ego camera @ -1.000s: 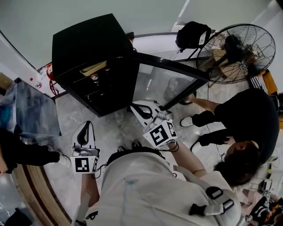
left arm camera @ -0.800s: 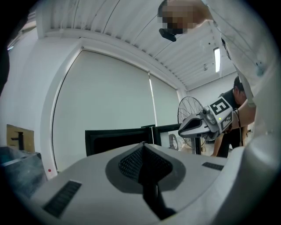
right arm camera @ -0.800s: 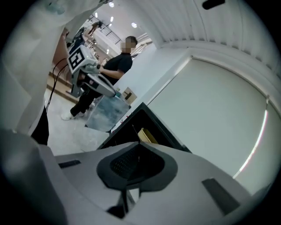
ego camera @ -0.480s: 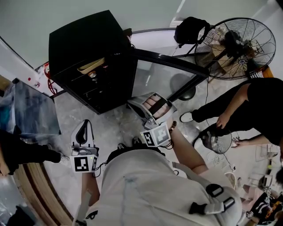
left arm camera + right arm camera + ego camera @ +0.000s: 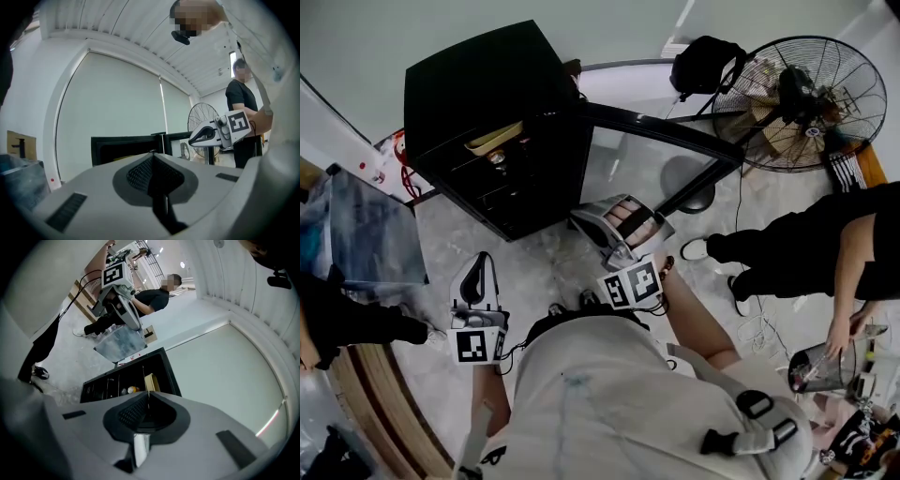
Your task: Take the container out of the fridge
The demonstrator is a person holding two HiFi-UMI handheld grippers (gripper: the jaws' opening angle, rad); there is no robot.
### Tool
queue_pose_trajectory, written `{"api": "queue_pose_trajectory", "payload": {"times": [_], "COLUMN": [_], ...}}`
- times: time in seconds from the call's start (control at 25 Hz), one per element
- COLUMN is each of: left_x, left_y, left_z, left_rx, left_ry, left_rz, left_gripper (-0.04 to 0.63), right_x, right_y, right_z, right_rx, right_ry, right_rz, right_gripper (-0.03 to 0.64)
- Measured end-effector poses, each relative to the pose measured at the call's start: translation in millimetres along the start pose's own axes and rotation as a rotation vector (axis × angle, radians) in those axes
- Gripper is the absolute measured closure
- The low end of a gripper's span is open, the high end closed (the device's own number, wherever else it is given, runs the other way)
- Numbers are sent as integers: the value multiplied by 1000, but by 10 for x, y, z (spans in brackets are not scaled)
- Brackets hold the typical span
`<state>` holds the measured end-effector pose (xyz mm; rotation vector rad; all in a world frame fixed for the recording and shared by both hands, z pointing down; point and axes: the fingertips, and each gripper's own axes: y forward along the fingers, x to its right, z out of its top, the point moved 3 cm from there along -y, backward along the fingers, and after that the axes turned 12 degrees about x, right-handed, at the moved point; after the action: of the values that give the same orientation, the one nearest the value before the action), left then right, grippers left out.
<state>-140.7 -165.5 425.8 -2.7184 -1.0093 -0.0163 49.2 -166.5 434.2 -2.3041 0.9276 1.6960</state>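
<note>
A black mini fridge [image 5: 487, 103] stands on the floor with its glass door [image 5: 661, 155] swung open to the right. On its top shelf lies a yellow container [image 5: 495, 140], which the right gripper view shows straight ahead as the container [image 5: 151, 381] inside the fridge [image 5: 124, 380]. My right gripper [image 5: 581, 221] hovers shut and holding nothing a short way in front of the shelves. My left gripper [image 5: 485, 257] hangs lower left, also shut with nothing in it and apart from the fridge. From the left gripper [image 5: 152, 154] I see the right gripper [image 5: 213, 133] beside the fridge [image 5: 124, 147].
A big floor fan [image 5: 806, 103] and a black bag [image 5: 708, 70] stand behind the open door. A person in black [image 5: 811, 248] is at the right, holding a clear cup [image 5: 820, 367]. A clear plastic bin [image 5: 366, 234] sits left of the fridge.
My right gripper rolled and moved a little toward the fridge. The person at the right rose from crouching and moved off to the right. My left gripper barely moved.
</note>
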Motion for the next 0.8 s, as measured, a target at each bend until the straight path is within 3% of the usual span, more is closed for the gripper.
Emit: {"api": "queue_pose_trajectory", "payload": {"times": [0.2, 0.28, 0.4, 0.6, 0.8], "left_x": [0, 6, 12, -3, -46], "left_y": [-14, -24, -45, -85, -165], "left_z": [-11, -15, -19, -41, -5], "left_rx": [-4, -5, -10, -17, -24], "left_ry": [4, 6, 4, 1, 12], "left_rz": [-8, -10, -3, 6, 43], "left_gripper": [589, 589, 589, 589, 589], "right_x": [-35, -47, -63, -120, -59], "right_y": [33, 42, 56, 141, 327], "right_z": [-14, -27, -68, -133, -206], "right_rx": [-1, -5, -19, -30, -29], "right_ry": [38, 57, 79, 102, 99], "right_rz": [19, 24, 33, 72, 104], "right_gripper": [593, 466, 366, 289, 276]}}
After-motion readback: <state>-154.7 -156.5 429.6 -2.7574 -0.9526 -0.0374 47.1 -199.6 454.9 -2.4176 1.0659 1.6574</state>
